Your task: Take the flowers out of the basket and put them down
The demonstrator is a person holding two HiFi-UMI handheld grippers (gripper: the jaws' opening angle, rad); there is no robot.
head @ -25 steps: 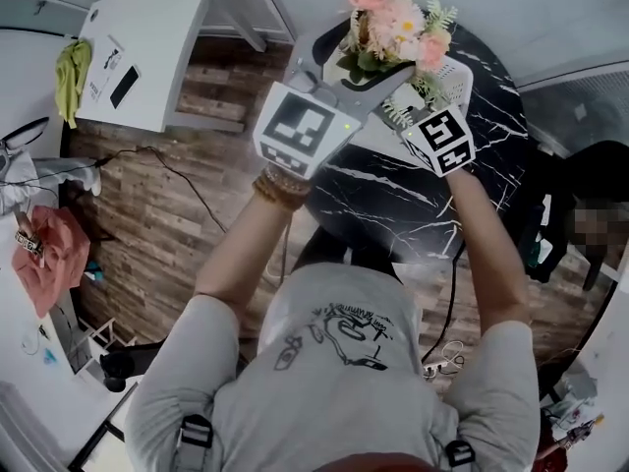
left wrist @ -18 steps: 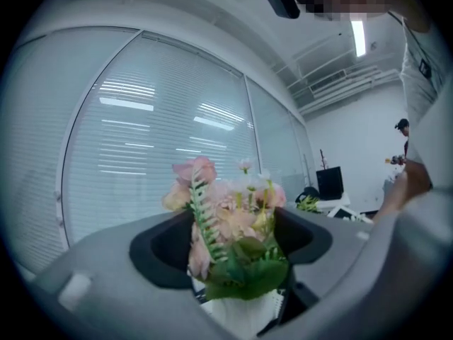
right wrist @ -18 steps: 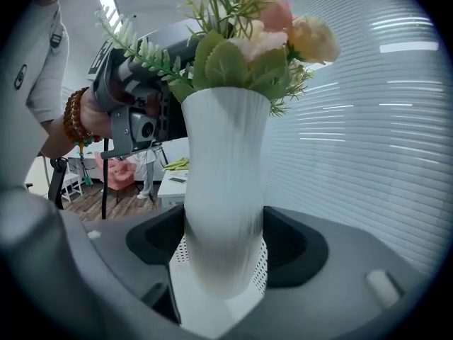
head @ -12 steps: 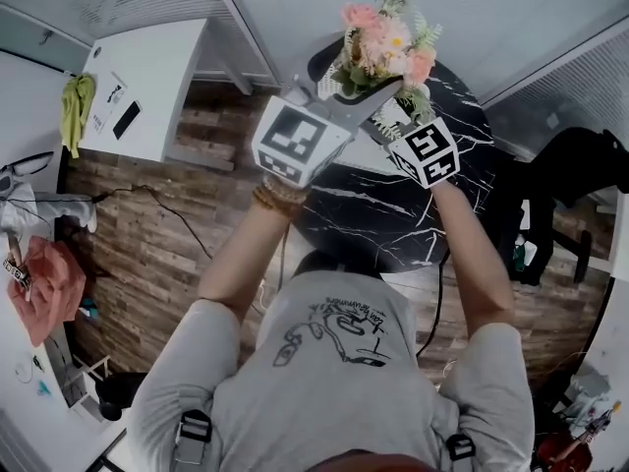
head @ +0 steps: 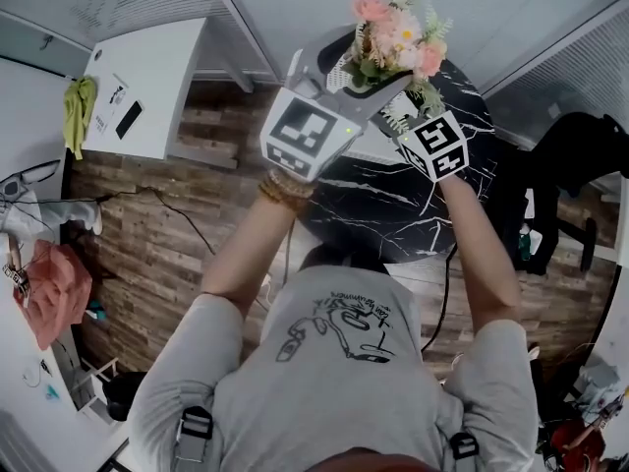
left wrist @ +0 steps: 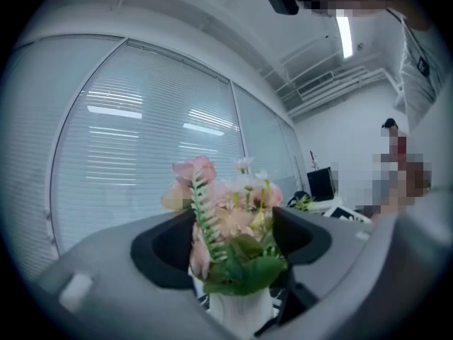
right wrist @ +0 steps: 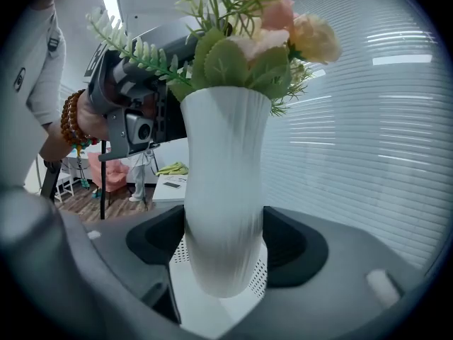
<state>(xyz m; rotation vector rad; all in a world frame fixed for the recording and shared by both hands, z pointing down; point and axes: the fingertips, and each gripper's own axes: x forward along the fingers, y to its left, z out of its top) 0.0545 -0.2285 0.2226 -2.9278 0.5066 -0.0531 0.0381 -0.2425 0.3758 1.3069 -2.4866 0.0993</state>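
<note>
A bunch of pink and cream flowers point(head: 398, 37) with green fronds stands in a white ribbed vase point(right wrist: 223, 176). I hold it up in the air over the black marble table point(head: 393, 214). My right gripper point(right wrist: 223, 246) is shut on the vase's lower body, with both pads against it. Coming from the opposite side and higher up, my left gripper point(left wrist: 233, 239) is shut on the flowers point(left wrist: 226, 204) and leaves just above the vase's neck point(left wrist: 241, 314). Below the vase lies the white perforated basket point(right wrist: 258, 278). In the head view the left gripper point(head: 369, 57) and right gripper point(head: 398, 116) meet under the blooms.
Window blinds point(left wrist: 141, 154) run behind the table. A white desk point(head: 147, 77) stands at the far left on the wooden floor point(head: 167, 234). A dark chair point(head: 570, 165) is at the right. Pink cloth point(head: 54, 288) lies at the left edge.
Both grippers have risen with the vase and flowers between them, away from the basket and the table. The grips look the same.
</note>
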